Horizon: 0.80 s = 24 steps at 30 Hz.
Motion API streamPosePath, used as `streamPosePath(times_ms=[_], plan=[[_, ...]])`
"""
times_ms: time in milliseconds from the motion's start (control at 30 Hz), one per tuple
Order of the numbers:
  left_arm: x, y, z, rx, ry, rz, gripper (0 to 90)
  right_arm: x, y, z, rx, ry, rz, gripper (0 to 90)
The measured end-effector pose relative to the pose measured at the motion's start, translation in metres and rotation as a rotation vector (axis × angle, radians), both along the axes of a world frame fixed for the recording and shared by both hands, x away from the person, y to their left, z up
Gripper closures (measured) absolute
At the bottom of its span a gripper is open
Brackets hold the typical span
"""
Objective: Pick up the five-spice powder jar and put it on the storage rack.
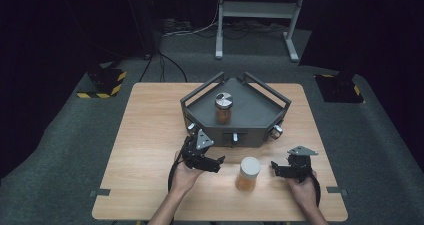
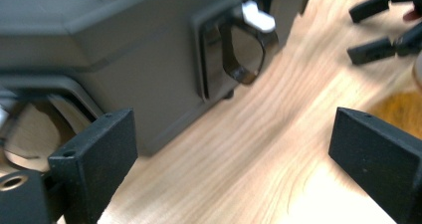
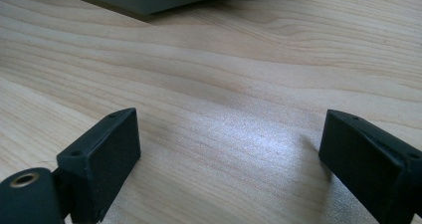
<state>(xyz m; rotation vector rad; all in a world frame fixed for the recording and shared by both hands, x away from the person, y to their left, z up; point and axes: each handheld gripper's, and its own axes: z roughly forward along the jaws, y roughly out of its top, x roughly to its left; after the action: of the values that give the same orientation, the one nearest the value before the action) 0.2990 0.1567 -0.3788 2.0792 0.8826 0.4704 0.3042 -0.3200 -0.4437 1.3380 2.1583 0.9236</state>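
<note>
Flanking the white-lidded clear jar of orange-brown contents point(image 1: 248, 173) from both sides, the two grippers sat low over the pale wooden table point(image 1: 150, 135) in the high view. The left gripper point(image 1: 216, 163) was just beside the jar, aimed at it; the right gripper point(image 1: 276, 167) was near its other side. A second jar with a metal shaker lid point(image 1: 223, 108) stood inside the dark grey angular tray with rail handles point(image 1: 260, 115) behind them. Read as the approach step, jar not yet touched.

Left gripper view: the left gripper point(image 2: 234, 149) had its jaws wide apart, nothing between them but table. The tray's front wall filled the upper left; an orange patch at the right edge was probably the jar, too blurred to be sure.

Right gripper view: the right gripper point(image 3: 229, 149) also stood open on bare wood, the tray's base at the top.

Next move likely needs the left gripper swung right so the jar body sits squarely between the pads, then closed below the lid.
</note>
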Motion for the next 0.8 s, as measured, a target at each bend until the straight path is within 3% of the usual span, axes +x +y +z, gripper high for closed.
streamPosePath(times_ms=[400, 800], plan=[[0.004, -0.003, -0.045, 0.038, 0.074, -0.010, 6.4, 0.000, 0.000, 0.000, 0.000, 0.000, 0.000, 9.1], [0.009, 0.002, -0.064, 0.022, 0.096, 0.005, 6.4, 0.000, 0.000, 0.000, 0.000, 0.000, 0.000, 9.1]])
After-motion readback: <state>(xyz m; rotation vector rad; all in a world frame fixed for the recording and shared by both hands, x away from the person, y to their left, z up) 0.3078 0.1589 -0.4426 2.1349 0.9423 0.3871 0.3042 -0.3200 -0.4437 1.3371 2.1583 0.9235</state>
